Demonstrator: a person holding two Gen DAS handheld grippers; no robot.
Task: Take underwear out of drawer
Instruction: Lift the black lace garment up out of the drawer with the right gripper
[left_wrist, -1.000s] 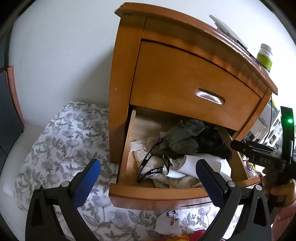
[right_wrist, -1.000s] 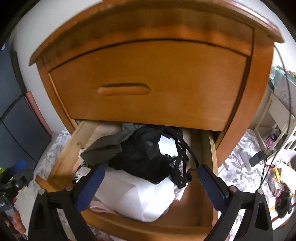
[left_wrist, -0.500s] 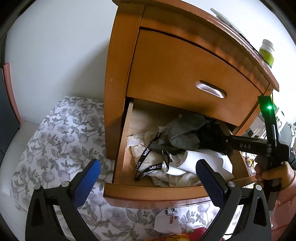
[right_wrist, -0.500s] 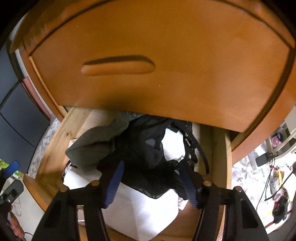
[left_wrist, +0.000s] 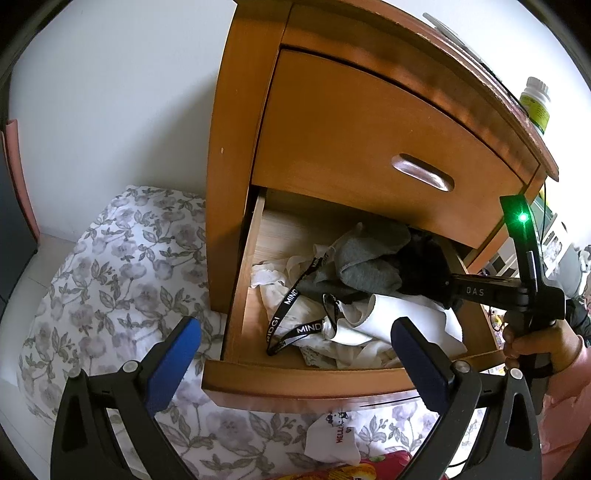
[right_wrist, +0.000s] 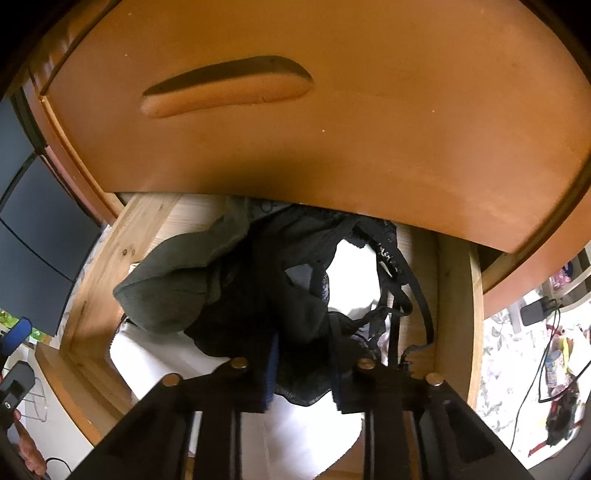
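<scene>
strap (left_wrist: 295, 295) reads MINDGI (partly hidden) | right gripper (right_wrist: 303, 373) jaws closing on black underwear (right_wrist: 295, 314) in drawer (left_wrist: 295, 380) | left gripper (left_wrist: 295, 354) jaws wide, empty

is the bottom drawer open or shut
Open: the drawer is pulled out under the shut top drawer, with clothes showing inside.

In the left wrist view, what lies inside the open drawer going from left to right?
White lace cloth → black lanyard → grey garment → black underwear, where the right gripper is closing its fingers with the fabric between them.
</scene>
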